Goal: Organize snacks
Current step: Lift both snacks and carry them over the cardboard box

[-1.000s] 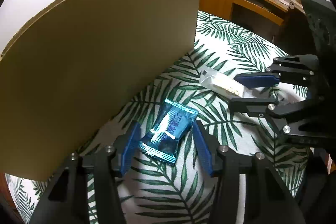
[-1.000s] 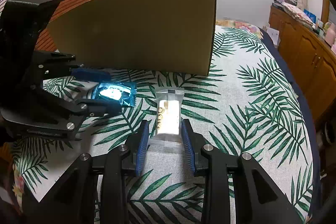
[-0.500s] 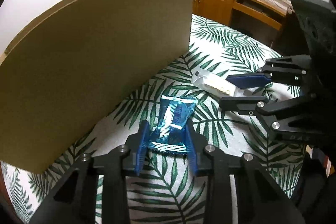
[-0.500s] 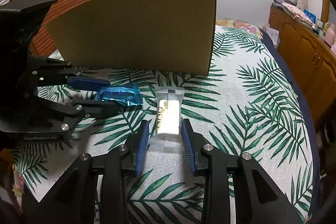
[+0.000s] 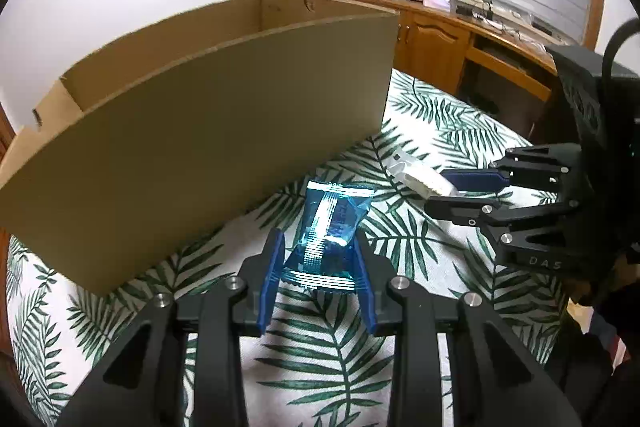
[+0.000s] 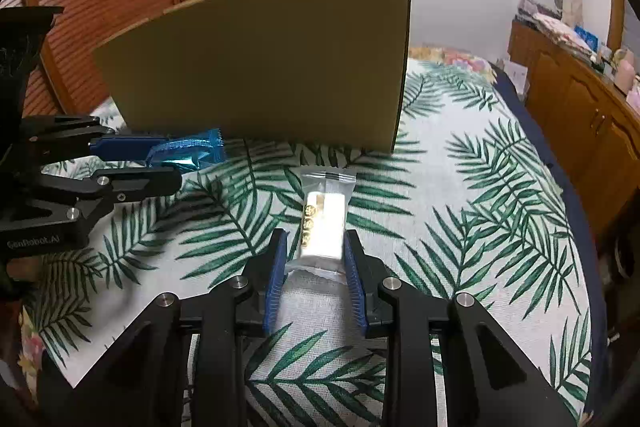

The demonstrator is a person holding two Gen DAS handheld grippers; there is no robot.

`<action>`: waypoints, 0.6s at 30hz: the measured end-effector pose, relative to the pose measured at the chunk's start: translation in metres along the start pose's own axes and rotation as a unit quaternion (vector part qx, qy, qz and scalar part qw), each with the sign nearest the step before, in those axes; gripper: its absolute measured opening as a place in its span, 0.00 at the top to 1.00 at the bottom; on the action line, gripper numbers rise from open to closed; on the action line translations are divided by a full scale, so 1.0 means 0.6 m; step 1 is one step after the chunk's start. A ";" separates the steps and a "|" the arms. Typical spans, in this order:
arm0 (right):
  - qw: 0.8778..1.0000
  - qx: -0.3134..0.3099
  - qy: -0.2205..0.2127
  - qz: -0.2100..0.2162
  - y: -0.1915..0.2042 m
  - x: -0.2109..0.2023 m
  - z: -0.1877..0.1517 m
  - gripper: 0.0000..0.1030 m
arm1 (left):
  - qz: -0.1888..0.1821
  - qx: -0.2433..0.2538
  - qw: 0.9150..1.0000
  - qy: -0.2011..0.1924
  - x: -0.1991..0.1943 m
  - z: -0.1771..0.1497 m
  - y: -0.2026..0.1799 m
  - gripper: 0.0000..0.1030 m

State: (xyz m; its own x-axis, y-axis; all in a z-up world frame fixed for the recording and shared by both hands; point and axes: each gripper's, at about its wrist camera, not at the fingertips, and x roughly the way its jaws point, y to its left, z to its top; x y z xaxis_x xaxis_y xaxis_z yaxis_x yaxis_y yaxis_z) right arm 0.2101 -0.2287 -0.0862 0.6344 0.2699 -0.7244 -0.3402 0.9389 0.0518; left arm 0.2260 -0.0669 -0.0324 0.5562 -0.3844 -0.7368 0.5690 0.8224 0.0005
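Observation:
My left gripper (image 5: pixel 318 263) is shut on a shiny blue snack packet (image 5: pixel 330 227) and holds it lifted above the leaf-print tablecloth; the packet also shows in the right wrist view (image 6: pixel 188 153). My right gripper (image 6: pixel 314 259) is shut on a clear packet with a white bar (image 6: pixel 323 223), which still rests on the cloth; it also shows in the left wrist view (image 5: pixel 420 177). An open brown cardboard box (image 5: pixel 208 131) stands just behind both packets, its near wall facing me (image 6: pixel 260 67).
The table (image 6: pixel 480 195) is covered with a white cloth with green palm leaves. A wooden sideboard (image 5: pixel 440 39) with clutter stands to the right, and a wooden slatted door (image 6: pixel 100 7) is at the far left. The table's right edge drops off (image 6: pixel 580 227).
My left gripper closed on the blue packet and lifted it, so the box's open top now shows. My right gripper has stayed shut on the white bar packet.

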 end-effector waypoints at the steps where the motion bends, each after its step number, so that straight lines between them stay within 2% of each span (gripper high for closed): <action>1: 1.000 0.001 -0.003 -0.003 0.000 -0.002 0.000 0.74 | 0.002 -0.002 1.000 -0.004 -0.004 0.001 0.000 0.69; 9: 0.999 -0.023 -0.016 -0.017 0.012 -0.028 0.002 0.74 | 0.010 -0.014 0.999 -0.032 -0.039 0.008 -0.004 0.69; 18: 0.998 -0.027 -0.061 -0.022 0.024 -0.124 0.026 0.74 | 0.022 -0.019 0.996 -0.079 -0.097 0.030 -0.010 0.69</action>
State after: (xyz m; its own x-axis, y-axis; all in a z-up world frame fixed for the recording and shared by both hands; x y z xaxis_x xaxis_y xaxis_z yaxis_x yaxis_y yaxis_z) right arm 0.1687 -0.2323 -0.0209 0.7282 0.2561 -0.6357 -0.3453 0.9383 -0.0176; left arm 0.2007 -0.0570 0.0225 0.6706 -0.4061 -0.6208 0.5197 0.8543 0.0026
